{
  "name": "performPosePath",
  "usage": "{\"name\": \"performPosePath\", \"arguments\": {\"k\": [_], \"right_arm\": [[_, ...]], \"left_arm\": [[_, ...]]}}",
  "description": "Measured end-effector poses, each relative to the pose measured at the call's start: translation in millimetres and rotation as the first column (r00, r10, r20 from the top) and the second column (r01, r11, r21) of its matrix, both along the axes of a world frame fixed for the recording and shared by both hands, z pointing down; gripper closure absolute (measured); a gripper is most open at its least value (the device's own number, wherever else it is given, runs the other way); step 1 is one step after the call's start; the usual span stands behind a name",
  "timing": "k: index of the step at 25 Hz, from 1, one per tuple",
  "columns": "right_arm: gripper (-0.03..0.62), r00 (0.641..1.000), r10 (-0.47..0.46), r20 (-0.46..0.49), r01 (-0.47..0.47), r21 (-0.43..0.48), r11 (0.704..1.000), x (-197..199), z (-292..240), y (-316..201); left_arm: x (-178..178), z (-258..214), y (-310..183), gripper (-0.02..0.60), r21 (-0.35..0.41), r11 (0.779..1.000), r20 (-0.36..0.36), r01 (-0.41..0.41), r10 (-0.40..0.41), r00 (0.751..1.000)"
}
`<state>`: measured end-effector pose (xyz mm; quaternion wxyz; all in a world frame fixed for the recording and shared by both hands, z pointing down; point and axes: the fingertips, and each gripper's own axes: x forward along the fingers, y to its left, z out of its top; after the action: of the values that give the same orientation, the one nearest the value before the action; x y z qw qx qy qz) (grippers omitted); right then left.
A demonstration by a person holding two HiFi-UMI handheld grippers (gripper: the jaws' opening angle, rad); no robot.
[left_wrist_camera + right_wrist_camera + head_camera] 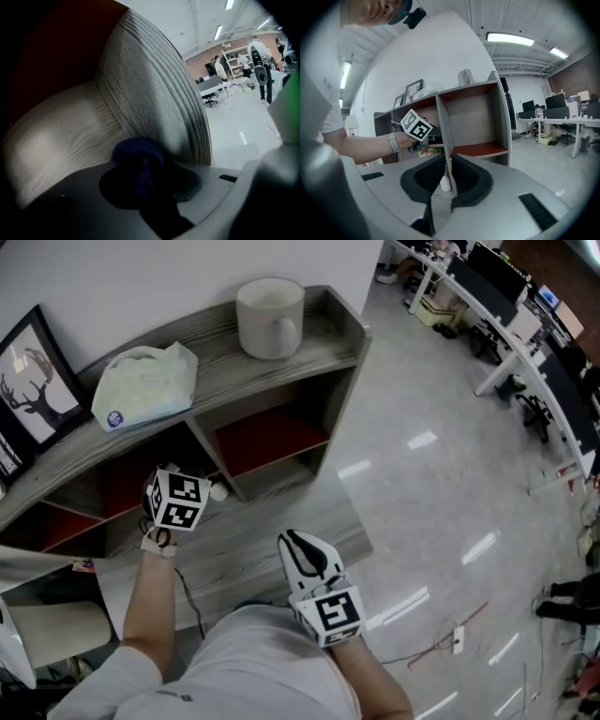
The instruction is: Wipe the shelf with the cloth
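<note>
Floor: pale and glossy, spreading out to my right, with office desks well away at the far edge.
Shelf: grey wood-grain unit against the white wall, with red backs inside its open compartments.
Picture frame: black, with a deer print, leaning on the wall at the left end of the top board.
Bag: white and pale green, crumpled, lying on the top board between the frame and the mug.
Mug: white, upright, near the right end of the top board.
Right gripper: I hold it low, close to my body and well apart from the shelf. Its own view shows the two dark pads drawn in with only a thin slit left, and nothing caught in them.
Left gripper: I hold it at the mouth of the middle compartment, just left of an upright divider. The jaws are clamped on the cloth.
Cloth: dark blue, bunched up between my left jaws. It sits where the compartment's wood board meets the upright panel. I cannot tell whether it presses on the wood.
</note>
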<state>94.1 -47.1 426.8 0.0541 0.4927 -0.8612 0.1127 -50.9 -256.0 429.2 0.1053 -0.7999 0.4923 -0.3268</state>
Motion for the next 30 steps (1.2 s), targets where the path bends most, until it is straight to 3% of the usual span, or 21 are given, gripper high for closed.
{"name": "performPosePath", "arguments": {"k": [5,12,20,26,30], "right_arm": [[0.54,1.0,0.005,0.007,-0.005,-0.002,1.0,1,0,0],[0.54,0.999,-0.036,0.008,0.036,0.007,0.999,-13,-1,-2],[0.54,0.998,-0.052,0.02,0.052,0.003,0.999,-17,0,-4],[0.54,0.997,-0.079,0.027,0.079,0.007,0.997,-23,-1,-3],[0.542,0.995,-0.101,0.025,0.101,0.003,0.995,-28,0,-1]], "left_arm": [[2,-17,3,0.457,0.032,0.999,-0.038,-0.026,0.027,0.999],[5,-67,17,0.457,0.177,0.984,0.012,-0.022,0.02,1.0],[12,-108,41,0.459,0.283,0.958,0.061,-0.042,0.026,0.998],[19,-116,62,0.459,0.292,0.954,-0.033,-0.064,0.076,0.997],[26,-109,72,0.46,0.297,0.95,-0.055,-0.099,0.121,0.991]]}}
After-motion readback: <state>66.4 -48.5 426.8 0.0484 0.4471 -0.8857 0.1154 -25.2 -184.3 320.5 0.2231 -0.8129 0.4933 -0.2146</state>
